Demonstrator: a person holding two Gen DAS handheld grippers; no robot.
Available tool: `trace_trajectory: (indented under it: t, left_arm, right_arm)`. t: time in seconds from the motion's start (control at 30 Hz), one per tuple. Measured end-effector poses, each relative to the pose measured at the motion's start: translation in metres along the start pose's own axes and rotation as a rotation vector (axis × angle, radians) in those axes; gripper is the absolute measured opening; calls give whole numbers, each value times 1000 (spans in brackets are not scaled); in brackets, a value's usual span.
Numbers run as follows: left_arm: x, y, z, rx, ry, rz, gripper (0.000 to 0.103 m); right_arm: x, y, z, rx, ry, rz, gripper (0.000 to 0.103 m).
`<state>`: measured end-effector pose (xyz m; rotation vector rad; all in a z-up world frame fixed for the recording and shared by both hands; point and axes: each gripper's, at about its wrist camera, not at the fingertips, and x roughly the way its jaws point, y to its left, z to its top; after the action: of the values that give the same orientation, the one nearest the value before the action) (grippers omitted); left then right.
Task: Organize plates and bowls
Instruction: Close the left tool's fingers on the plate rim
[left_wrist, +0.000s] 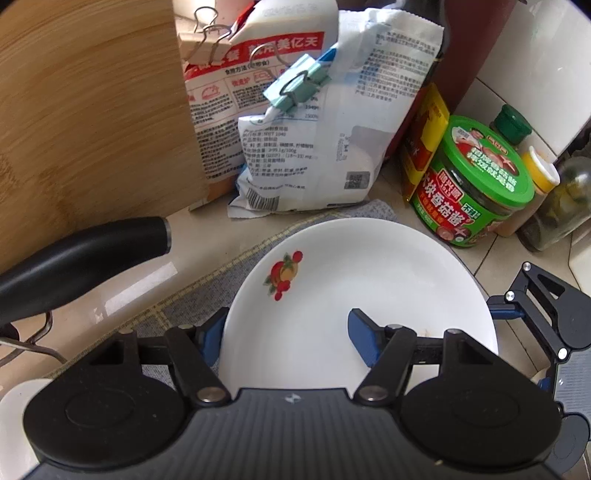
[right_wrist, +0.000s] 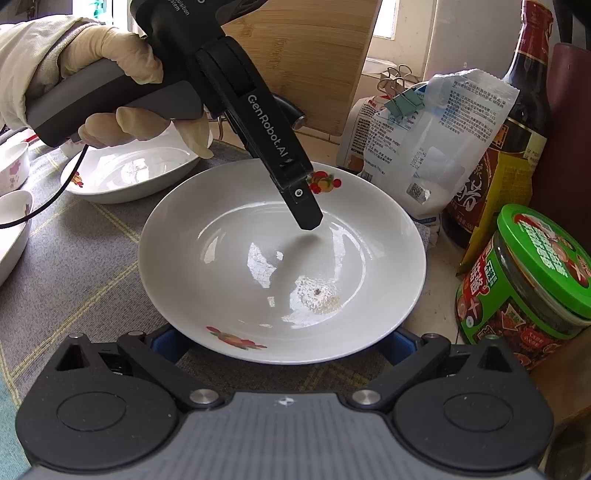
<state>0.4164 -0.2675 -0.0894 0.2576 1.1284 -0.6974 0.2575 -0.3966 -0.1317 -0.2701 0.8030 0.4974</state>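
Note:
A white deep plate with fruit decals (right_wrist: 258, 258) sits on the grey checked cloth (right_wrist: 74, 258). It also shows in the left wrist view (left_wrist: 351, 288). My left gripper (left_wrist: 288, 332) is open; one blue finger (left_wrist: 364, 338) is over the plate's inside, the other (left_wrist: 212, 338) outside its left rim. In the right wrist view its finger (right_wrist: 306, 210) reaches down into the plate. My right gripper (right_wrist: 282, 343) is open, its blue fingers (right_wrist: 168, 343) low under the plate's near rim. A second white plate (right_wrist: 136, 173) lies behind. Small bowls (right_wrist: 11, 166) sit at the far left.
Clipped food bags (left_wrist: 295, 129), a green-lidded sauce jar (left_wrist: 476, 184), a soy sauce bottle (right_wrist: 517, 110), spice bottles (left_wrist: 539, 184) and a wooden board (left_wrist: 92, 110) crowd the back. A black pan handle (left_wrist: 85, 254) juts in from the left.

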Motion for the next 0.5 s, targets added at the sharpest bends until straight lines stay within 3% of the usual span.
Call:
trace_trajectory:
  t: [0.5]
  left_arm:
    - [2, -10, -3, 29, -11, 16, 67]
  right_arm:
    - [-2, 1, 1, -12, 6, -14, 103]
